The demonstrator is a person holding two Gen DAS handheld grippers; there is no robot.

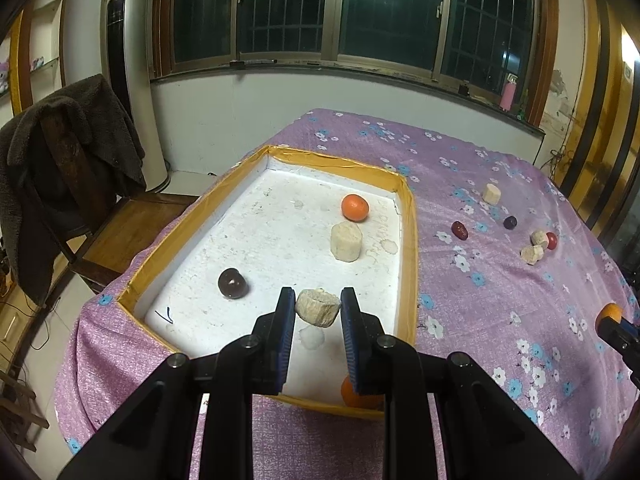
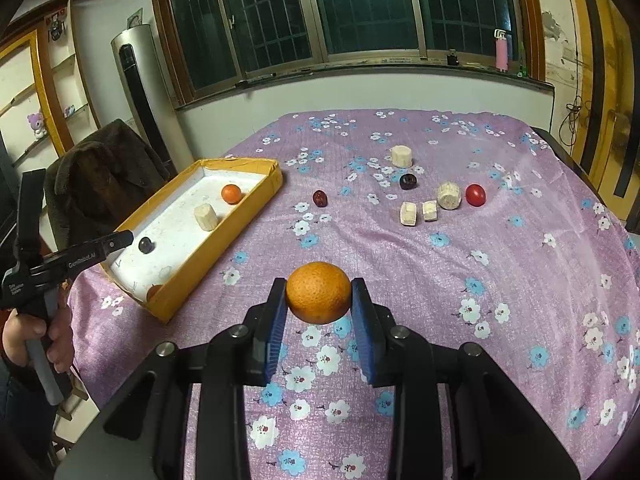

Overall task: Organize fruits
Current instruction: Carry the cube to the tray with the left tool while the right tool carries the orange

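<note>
My left gripper (image 1: 318,307) is shut on a beige cylinder piece (image 1: 318,307), held above the near end of the yellow-rimmed white tray (image 1: 410,248). In the tray lie an orange (image 1: 355,207), a beige cylinder (image 1: 346,241), a dark plum (image 1: 232,283) and another orange (image 1: 356,396) half hidden behind my right finger. My right gripper (image 2: 319,299) is shut on an orange (image 2: 319,298), held above the purple cloth to the right of the tray (image 2: 240,224). The left gripper (image 2: 116,242) shows in the right wrist view over the tray.
Loose on the flowered cloth (image 2: 480,280): a dark red date (image 2: 320,198), a dark plum (image 2: 408,181), a red fruit (image 2: 475,195) and several beige pieces (image 2: 449,196). A chair with a dark coat (image 1: 68,168) stands left of the table.
</note>
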